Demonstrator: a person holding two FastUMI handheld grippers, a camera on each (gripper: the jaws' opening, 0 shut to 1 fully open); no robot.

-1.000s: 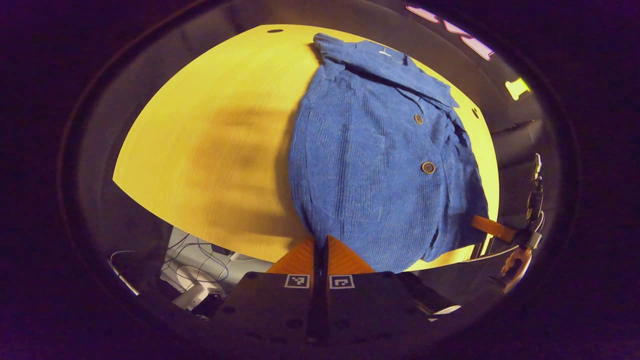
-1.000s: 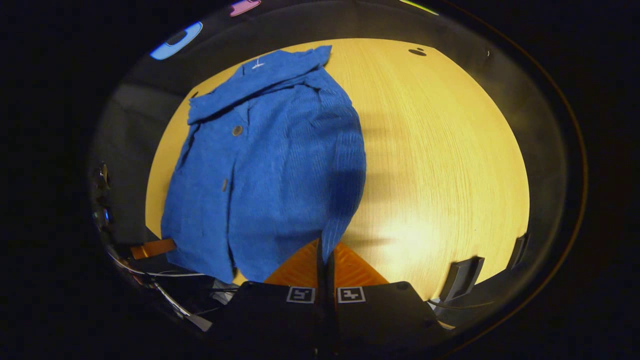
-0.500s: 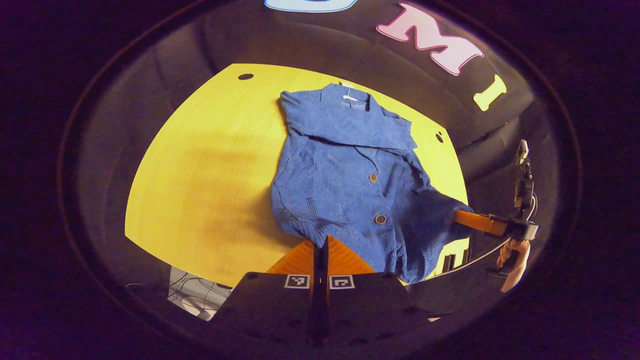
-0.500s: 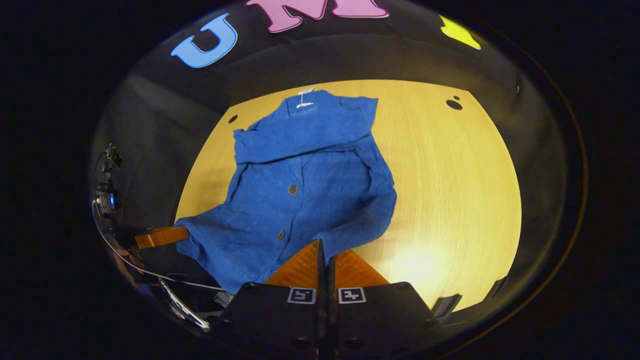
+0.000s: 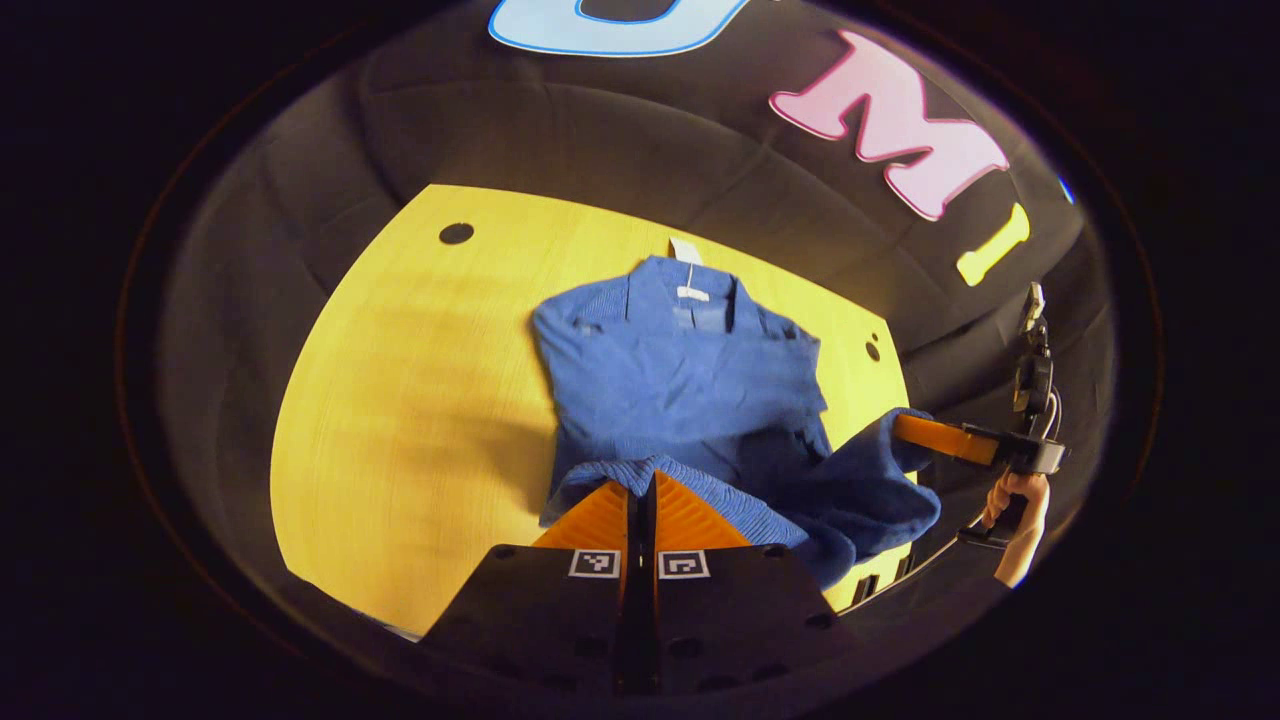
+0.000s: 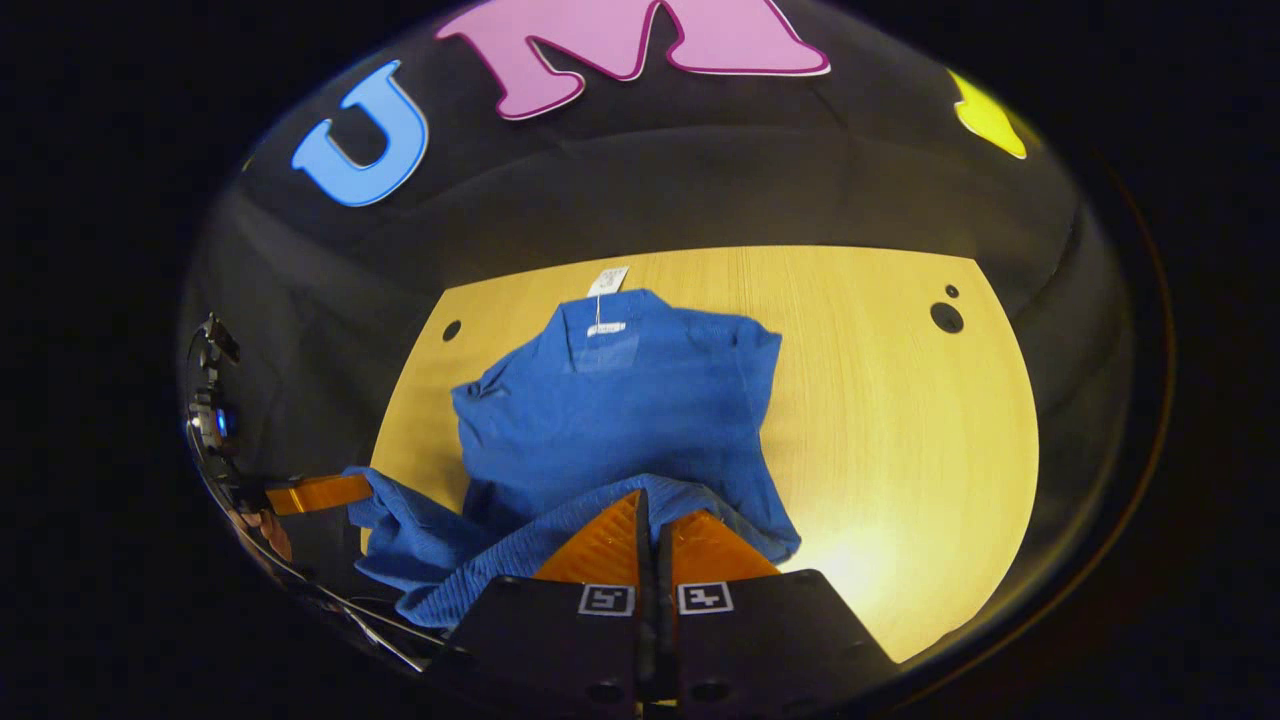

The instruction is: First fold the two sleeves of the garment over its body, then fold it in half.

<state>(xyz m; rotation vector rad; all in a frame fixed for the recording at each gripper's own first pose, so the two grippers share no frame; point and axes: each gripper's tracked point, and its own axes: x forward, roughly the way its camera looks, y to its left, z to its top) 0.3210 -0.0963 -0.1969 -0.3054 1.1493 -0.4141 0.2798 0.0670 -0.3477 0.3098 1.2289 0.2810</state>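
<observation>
A blue corduroy garment [image 5: 680, 385] lies on the yellow table [image 5: 400, 400], collar and white tag at the far end. My left gripper [image 5: 640, 480] is shut on the garment's hem, which is lifted off the table and curls toward the collar. In the right gripper view the same garment [image 6: 620, 410] shows, and my right gripper [image 6: 648, 497] is shut on the other corner of the lifted hem. The right gripper [image 5: 915, 428] also shows at the right of the left gripper view, held by a hand [image 5: 1015, 520]. The left gripper [image 6: 345, 488] shows at the left of the right gripper view.
The table [image 6: 900, 420] has small round holes near its far corners, one hole [image 5: 456, 233] at the far left, another hole [image 6: 945, 317] at the far right. The black cloth wall [image 6: 700, 190] rises right behind the table's far edge.
Both grippers have risen and moved forward with the hem. The garment's lower half has come off the table and now bunches over its upper half; the buttons are covered.
</observation>
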